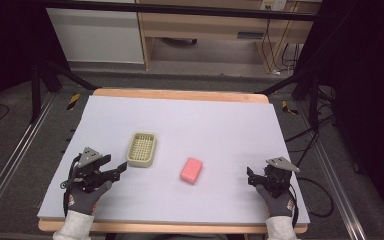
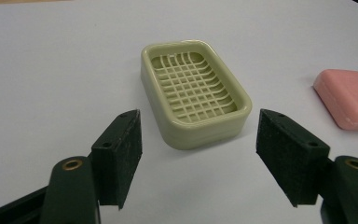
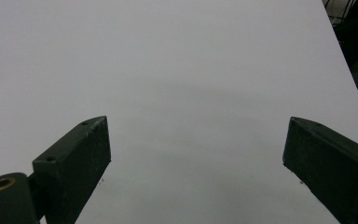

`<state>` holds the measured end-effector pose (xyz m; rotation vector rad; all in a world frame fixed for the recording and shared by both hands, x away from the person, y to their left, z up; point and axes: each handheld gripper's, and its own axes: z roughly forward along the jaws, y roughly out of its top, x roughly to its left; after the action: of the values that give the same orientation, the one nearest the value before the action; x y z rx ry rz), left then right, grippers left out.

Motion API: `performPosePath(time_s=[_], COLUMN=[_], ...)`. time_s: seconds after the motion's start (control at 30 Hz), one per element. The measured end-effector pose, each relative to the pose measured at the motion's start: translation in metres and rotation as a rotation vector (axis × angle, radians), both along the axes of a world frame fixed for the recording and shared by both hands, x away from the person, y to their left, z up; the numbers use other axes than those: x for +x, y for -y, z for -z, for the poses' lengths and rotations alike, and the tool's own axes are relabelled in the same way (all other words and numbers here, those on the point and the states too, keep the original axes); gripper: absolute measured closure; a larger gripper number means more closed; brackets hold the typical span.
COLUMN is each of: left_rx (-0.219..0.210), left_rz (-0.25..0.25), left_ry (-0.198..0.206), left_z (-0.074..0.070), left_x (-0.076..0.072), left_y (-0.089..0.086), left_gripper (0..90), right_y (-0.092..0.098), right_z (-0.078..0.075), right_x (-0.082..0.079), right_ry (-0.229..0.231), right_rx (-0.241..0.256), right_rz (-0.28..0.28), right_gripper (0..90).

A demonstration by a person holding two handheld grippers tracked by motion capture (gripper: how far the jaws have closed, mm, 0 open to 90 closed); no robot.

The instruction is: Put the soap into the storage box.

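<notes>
left tool [image 2: 198, 149] open by soap dish [image 2: 193, 91], pink soap [image 2: 349, 98] beside — table [image 1: 220, 125] bare

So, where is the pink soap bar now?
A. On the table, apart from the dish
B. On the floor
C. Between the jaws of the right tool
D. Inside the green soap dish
A: the pink soap bar lies flat on the table, with a bare gap between it and the empty green soap dish; no tool touches it.
</notes>
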<state>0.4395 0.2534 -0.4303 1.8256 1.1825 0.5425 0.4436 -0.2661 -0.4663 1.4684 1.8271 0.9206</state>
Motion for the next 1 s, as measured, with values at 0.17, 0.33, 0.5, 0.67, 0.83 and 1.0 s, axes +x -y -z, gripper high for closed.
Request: performPosePath(time_s=[0.17,0.33,0.5,0.67,0.83,1.0], left_rx=[-0.003,0.002,0.010,0.025,0.020,0.027], left_rz=[0.011,0.024,0.042,0.060,0.072,0.089], left_ry=[0.001,-0.001,-0.002,-0.007,-0.004,-0.001], left_z=[-0.003,-0.004,-0.006,-0.007,-0.011,-0.013], left_x=[0.000,0.001,0.001,0.003,0.007,0.011], left_y=[0.005,0.010,0.017,0.025,0.033,0.044], left_gripper=[29.9,29.2,28.7,28.0,27.6,27.3], right_y=[-0.001,-0.001,0.000,0.000,0.001,0.001], right_z=[0.000,0.000,0.001,0.000,0.000,0.000], right_x=[0.000,0.000,-0.001,-0.001,-0.002,-0.002], right_ry=[0.005,0.002,0.000,-0.003,-0.001,0.000], right_rx=[-0.006,-0.004,-0.003,-0.008,-0.003,-0.007], right_rz=[-0.001,0.000,0.006,0.006,0.011,0.015], right_gripper=[7.8,7.9,8.0,8.5,8.5,8.4])
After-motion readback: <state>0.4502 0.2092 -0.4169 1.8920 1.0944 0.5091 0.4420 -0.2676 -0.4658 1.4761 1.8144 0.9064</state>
